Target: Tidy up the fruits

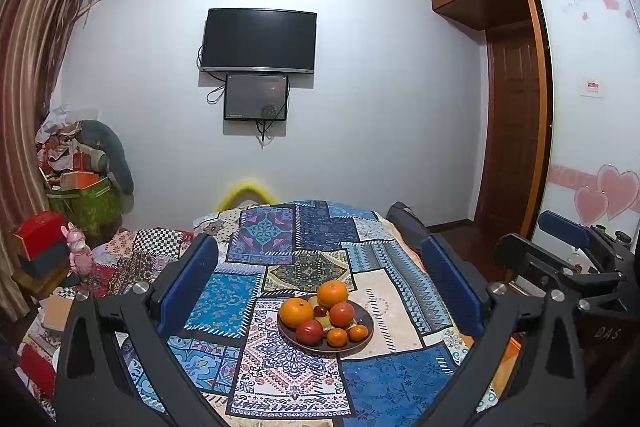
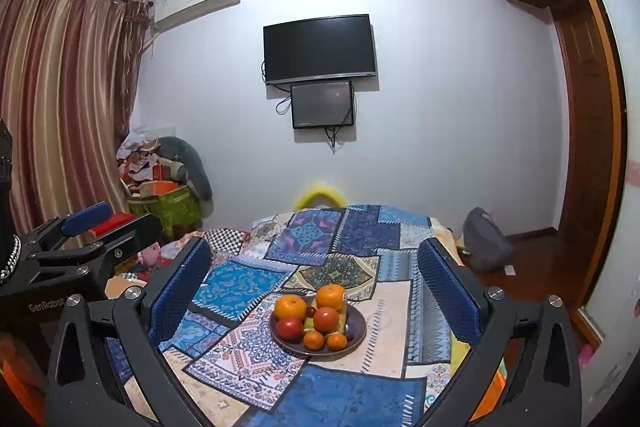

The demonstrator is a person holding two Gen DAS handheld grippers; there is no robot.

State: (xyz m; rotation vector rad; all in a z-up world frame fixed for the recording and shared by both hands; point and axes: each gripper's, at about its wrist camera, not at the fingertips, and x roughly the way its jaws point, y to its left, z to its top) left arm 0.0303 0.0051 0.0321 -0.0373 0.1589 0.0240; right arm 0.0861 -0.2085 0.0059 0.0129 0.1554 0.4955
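A dark round plate [image 1: 362, 341] [image 2: 358, 323] sits on a table with a patchwork cloth [image 1: 280, 371] [image 2: 340, 395]. It is piled with fruit: two large oranges [image 1: 332, 293] [image 2: 330, 296], red apples [image 1: 309, 331] [image 2: 289, 327], small tangerines [image 1: 337, 337] [image 2: 313, 340], yellow-green pieces and dark grapes. My left gripper [image 1: 320, 269] is open and empty, held above the table on the near side of the plate. My right gripper [image 2: 314, 267] is open and empty, likewise short of the plate. Each gripper shows at the edge of the other's view.
A wall with two dark screens [image 1: 258, 41] lies beyond the table. Piled boxes and bags [image 1: 80, 183] stand at the left by a curtain [image 2: 60, 87]. A grey bag [image 2: 486, 245] sits on the floor at right near a wooden wardrobe [image 1: 516, 131].
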